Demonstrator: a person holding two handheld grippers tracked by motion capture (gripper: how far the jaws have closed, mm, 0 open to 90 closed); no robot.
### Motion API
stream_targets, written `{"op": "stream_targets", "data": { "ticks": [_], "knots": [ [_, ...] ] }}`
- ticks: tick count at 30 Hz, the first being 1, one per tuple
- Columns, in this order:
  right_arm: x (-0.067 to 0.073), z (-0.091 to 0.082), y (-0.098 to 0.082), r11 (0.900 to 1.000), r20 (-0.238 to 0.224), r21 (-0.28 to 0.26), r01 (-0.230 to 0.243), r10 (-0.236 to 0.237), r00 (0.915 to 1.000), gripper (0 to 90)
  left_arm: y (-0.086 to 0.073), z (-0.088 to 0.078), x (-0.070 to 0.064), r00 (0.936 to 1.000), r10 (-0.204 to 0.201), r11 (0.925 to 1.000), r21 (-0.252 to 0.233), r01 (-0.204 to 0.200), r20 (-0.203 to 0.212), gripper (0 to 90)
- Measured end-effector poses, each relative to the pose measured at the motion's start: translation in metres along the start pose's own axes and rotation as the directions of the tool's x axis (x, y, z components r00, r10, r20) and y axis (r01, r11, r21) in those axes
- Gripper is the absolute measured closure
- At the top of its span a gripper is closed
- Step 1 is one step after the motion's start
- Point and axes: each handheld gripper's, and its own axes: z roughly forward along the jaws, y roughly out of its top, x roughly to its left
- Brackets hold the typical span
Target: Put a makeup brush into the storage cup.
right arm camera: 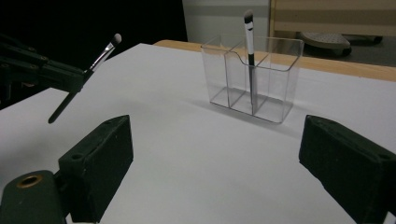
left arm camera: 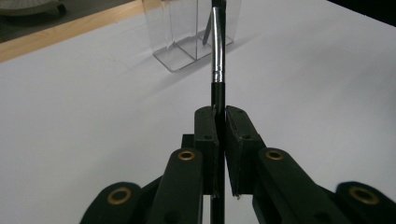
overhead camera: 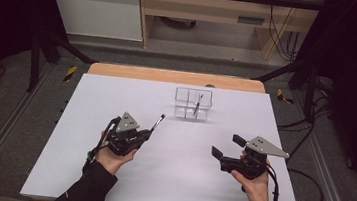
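Left gripper view shows the makeup brush (left arm camera: 217,51) clamped between the two black jaws of the left gripper (left arm camera: 221,122), which are closed tight on its dark handle. The handle runs on past the pads toward the camera, and the silver ferrule sticks out ahead of the jaw tips, pointing at the clear organizer (left arm camera: 187,32) that stands a little way beyond. The bristle end is cut off by the top of that picture.

In the high view the same brush (overhead camera: 158,122) juts forward and to the right out of the left gripper (overhead camera: 147,133), clear of the white table (overhead camera: 117,94), its tip aimed roughly toward the organizer (overhead camera: 193,103) farther ahead. The right gripper view catches the brush (right arm camera: 100,55) off to its left, tilted up with the pale bristle tip highest and the handle end hanging below the jaws.

The right gripper (overhead camera: 224,144) sits well to the right of the left one, its jaws spread wide with nothing between them; its own view shows bare table between the two pads (right arm camera: 100,163). Straight ahead of it stands the organizer (right arm camera: 280,79), with a second brush (right arm camera: 250,51) upright in the middle compartment.
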Motion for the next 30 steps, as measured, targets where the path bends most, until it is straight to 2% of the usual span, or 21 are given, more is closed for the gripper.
{"op": "stream_targets", "data": {
  "ticks": [8, 20, 30],
  "knots": [
    [0.009, 0.008, 0.012, 0.999, -0.019, -0.030, -0.018, 0.017, 0.9997, 10.8, 0.004, -0.002, -0.003, 0.9999, -0.010, 0.9994, -0.034, 0.010, -0.012, 83.9],
    [0.012, 0.012, 0.030, 0.996, -0.034, -0.071, -0.051, 0.049, 0.9982, 12.0, 0.013, -0.002, -0.008, 0.9998, -0.014, 0.9976, -0.069, 0.014, -0.012, 83.9],
    [0.023, 0.022, 0.047, 0.992, -0.084, -0.103, -0.075, 0.067, 0.9942, 12.0, 0.020, -0.002, -0.014, 0.9998, -0.020, 0.9951, -0.097, 0.019, -0.007, 83.9]
  ]
}}
